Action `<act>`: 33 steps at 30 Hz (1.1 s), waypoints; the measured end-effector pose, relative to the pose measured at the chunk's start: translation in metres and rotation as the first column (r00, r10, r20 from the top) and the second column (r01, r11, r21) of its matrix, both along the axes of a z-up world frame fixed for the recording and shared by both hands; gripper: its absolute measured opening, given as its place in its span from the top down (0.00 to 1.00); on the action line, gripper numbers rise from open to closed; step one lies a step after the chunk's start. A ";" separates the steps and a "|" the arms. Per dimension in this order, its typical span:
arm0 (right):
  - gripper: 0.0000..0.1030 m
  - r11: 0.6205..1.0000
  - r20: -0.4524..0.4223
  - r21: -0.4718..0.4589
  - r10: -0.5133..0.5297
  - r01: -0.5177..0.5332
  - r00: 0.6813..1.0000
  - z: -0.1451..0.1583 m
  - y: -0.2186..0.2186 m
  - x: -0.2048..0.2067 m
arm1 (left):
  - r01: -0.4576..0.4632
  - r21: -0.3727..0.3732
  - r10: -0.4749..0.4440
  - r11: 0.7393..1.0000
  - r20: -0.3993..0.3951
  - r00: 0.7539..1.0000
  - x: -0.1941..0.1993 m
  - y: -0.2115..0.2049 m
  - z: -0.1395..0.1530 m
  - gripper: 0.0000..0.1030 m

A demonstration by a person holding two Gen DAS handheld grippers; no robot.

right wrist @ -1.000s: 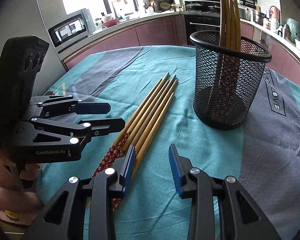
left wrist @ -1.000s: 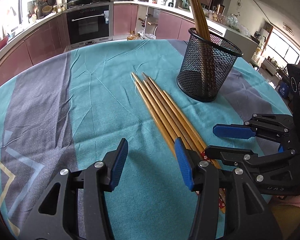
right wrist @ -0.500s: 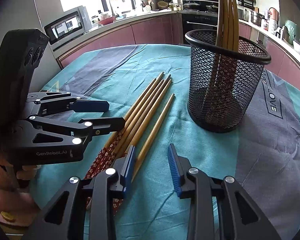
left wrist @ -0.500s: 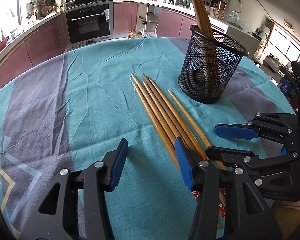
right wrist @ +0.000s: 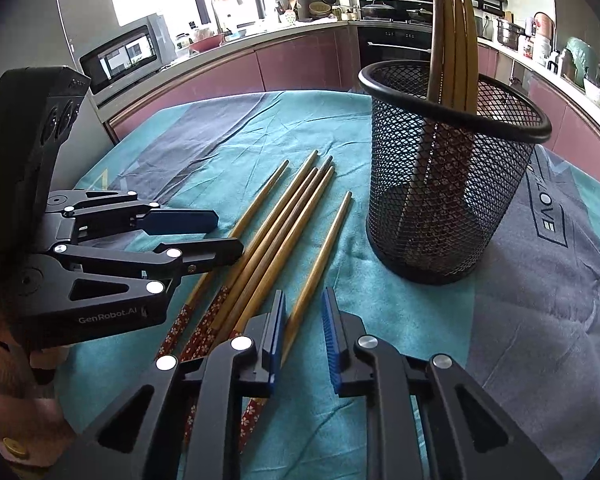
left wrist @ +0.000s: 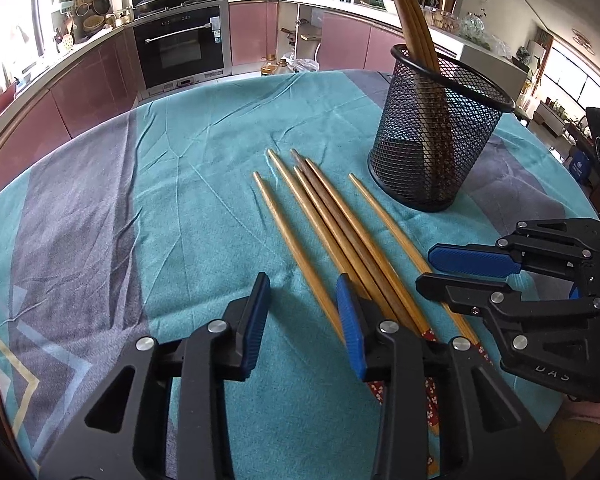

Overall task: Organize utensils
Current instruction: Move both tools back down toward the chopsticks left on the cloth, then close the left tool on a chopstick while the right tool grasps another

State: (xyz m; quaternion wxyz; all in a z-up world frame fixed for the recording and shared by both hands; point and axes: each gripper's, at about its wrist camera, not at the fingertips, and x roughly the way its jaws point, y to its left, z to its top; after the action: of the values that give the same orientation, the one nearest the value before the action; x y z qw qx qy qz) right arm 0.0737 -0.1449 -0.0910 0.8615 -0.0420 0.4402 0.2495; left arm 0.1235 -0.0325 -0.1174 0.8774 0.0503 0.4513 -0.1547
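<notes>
Wooden chopsticks (six, perhaps) lie mid-frame; a few stand in the mesh cup, upper right. Left gripper, jaws just narrowing, presses nothing; right gripper, also narrowing, straddles one, unclamped.

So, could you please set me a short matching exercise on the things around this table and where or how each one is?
Things:
1. mesh cup
2. loose chopsticks
3. tablecloth
4. oven

Descriptions:
A. built into the cabinets behind the table
B. lying flat, spread apart
C. standing on the cloth, chopsticks upright inside
D. teal with grey bands

Pairs: 1-C, 2-B, 3-D, 4-A.
</notes>
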 end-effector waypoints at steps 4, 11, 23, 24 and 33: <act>0.86 1.000 -0.006 0.011 -0.008 0.008 1.000 0.000 -0.001 0.003 | -0.009 -0.005 0.009 1.000 -0.004 1.000 0.005 -0.001 0.000 0.73; 0.91 0.999 -0.024 0.046 -0.024 0.025 0.999 0.000 -0.006 0.005 | -0.018 -0.037 0.017 0.999 -0.021 1.000 0.006 0.002 0.002 0.87; 0.94 0.993 -0.032 0.115 -0.019 0.023 0.999 0.007 -0.012 0.004 | -0.033 -0.101 0.031 0.994 -0.017 0.999 -0.011 0.014 0.008 0.93; 0.94 0.993 -0.029 0.116 -0.011 0.014 1.000 0.008 -0.011 0.003 | -0.027 -0.102 0.025 0.994 -0.021 0.999 -0.012 0.013 0.008 0.93; 0.94 0.997 -0.047 0.072 0.013 -0.009 0.999 0.004 -0.003 0.005 | -0.008 -0.087 0.002 0.996 -0.059 0.998 -0.009 0.008 -0.001 0.92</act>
State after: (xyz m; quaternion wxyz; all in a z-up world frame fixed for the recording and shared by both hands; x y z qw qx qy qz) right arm 0.0785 -0.1476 -0.0868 0.8504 -0.0075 0.4511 0.2708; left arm 0.1144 -0.0248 -0.1180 0.8654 0.0061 0.4700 -0.1734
